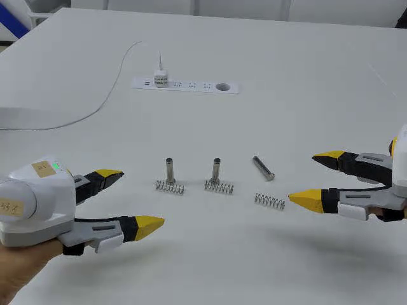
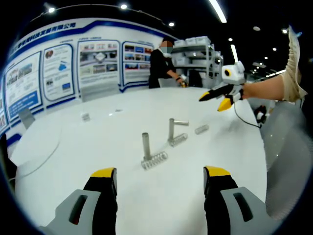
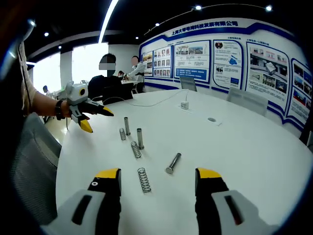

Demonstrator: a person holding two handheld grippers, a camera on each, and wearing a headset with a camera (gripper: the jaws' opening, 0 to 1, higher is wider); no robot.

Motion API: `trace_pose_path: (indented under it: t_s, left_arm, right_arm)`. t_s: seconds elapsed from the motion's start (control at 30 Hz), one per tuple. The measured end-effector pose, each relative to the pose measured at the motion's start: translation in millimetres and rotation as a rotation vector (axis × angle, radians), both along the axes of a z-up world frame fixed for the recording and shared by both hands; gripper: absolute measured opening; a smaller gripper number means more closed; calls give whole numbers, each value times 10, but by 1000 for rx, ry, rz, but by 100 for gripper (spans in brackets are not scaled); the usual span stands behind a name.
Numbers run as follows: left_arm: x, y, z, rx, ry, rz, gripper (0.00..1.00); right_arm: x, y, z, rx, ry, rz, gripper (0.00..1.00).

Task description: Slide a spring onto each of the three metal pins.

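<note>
Your left gripper (image 1: 137, 197) is lower left in the head view, jaws wide, holding nothing; its body is cut off by the frame edge. Your right gripper (image 1: 303, 179) is at the right edge, jaws also wide and holding nothing, rear cut off. Mid-frame on the tabletop (image 1: 210, 254), the left pin (image 1: 170, 170) and middle pin (image 1: 216, 169) stand upright, w/ the left spring (image 1: 170, 187) and middle spring (image 1: 219, 187) lying at their bases; can't tell if they touch. The third pin (image 1: 262, 168) lies flat. The third spring (image 1: 269, 201) lies near it, not touching, just left of the right gripper's lower tip.

Exhibition hall — blue-trimmed wall posters (image 3: 230, 56)
</note>
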State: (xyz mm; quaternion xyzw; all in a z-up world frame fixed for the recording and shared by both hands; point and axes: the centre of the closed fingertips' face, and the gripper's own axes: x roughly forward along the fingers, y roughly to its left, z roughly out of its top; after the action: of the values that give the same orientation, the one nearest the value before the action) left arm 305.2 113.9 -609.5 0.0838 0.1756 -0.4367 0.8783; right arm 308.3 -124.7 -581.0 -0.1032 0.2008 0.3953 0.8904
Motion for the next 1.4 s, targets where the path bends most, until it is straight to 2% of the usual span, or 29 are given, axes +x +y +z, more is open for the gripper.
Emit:
trace_pose_path:
  t_s: [0.3,0.43,0.5,0.7,0.97,1.1,1.13,1.2,1.4]
  left_arm:
    - [-11,-6,-5,-2,-1,2,73]
    - [-14,-4,-3,-4,-1,4,73]
    - [-12,-2,-2,-4,-2,4,73]
    - [-9,-4,0,-8,0,6,72]
    - [-12,-7,-7,-9,2,7,72]
    - [-10,-2,-10,-11,3,9,72]
    - [-10,-1,-12,-11,4,10,72]
    - [-12,-2,-13,-13,5,9,71]
    - [-11,3,-23,-13,7,9,71]
  right_arm:
    - [168,46,29,-23,10,-20,58]
    - [277,85,-8,-51,29,-38,54]
    - [328,91,-32,-82,30,-47,52]
    - [506,205,-64,-117,55,-62,47]
    - [731,243,-190,-165,116,-121,40]
    - [827,290,-227,-182,132,-144,35]
    - [842,295,-242,-189,136,-150,34]
    - [882,265,-304,-243,147,-172,32]
    - [943,354,-391,-262,183,-197,27]
